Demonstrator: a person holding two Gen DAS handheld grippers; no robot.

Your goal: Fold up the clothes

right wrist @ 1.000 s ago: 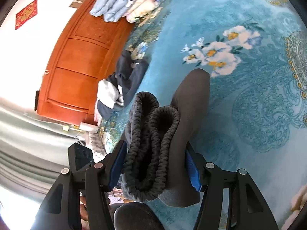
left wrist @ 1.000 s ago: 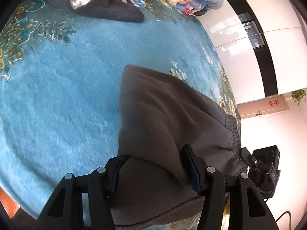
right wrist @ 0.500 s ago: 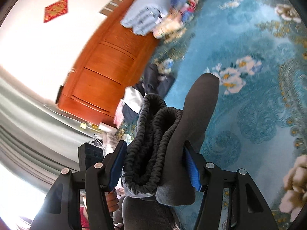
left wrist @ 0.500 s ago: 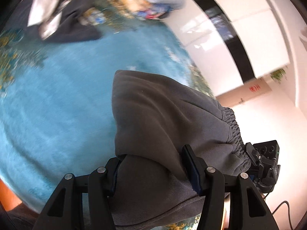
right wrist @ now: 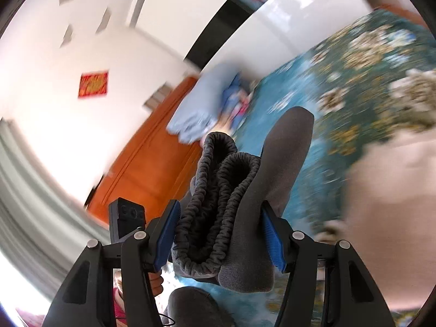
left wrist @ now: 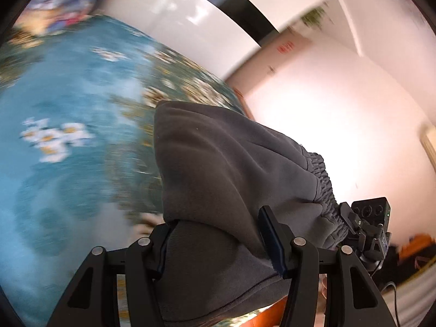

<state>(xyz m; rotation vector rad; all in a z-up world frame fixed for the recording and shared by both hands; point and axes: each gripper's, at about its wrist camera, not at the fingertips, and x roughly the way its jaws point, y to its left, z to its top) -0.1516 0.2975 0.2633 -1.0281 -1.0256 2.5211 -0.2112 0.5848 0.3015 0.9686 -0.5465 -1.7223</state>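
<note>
A folded bundle of grey fleece trousers (left wrist: 218, 179) is carried in the air over the teal flowered bedspread (left wrist: 68, 141). My left gripper (left wrist: 218, 242) is shut on the plain folded end. My right gripper (right wrist: 220, 234) is shut on the other end, where the gathered elastic waistband (right wrist: 218, 201) bulges between the blue pads. In the left wrist view the waistband (left wrist: 324, 188) and the other gripper's camera block (left wrist: 373, 226) show at the right. The background is blurred by motion.
Folded light-blue and patterned bedding (right wrist: 201, 111) lies stacked at the far end of the bed by an orange wooden headboard (right wrist: 152, 169). A pale beige mass (right wrist: 387, 207) fills the right of the right wrist view. White walls and a dark window band (left wrist: 237, 2) stand beyond the bed.
Both grippers have lifted the trousers bundle off the bedspread and swung it sideways; the views now tilt up to the walls. The dark clothes pile has left both views. Both grips are unchanged.
</note>
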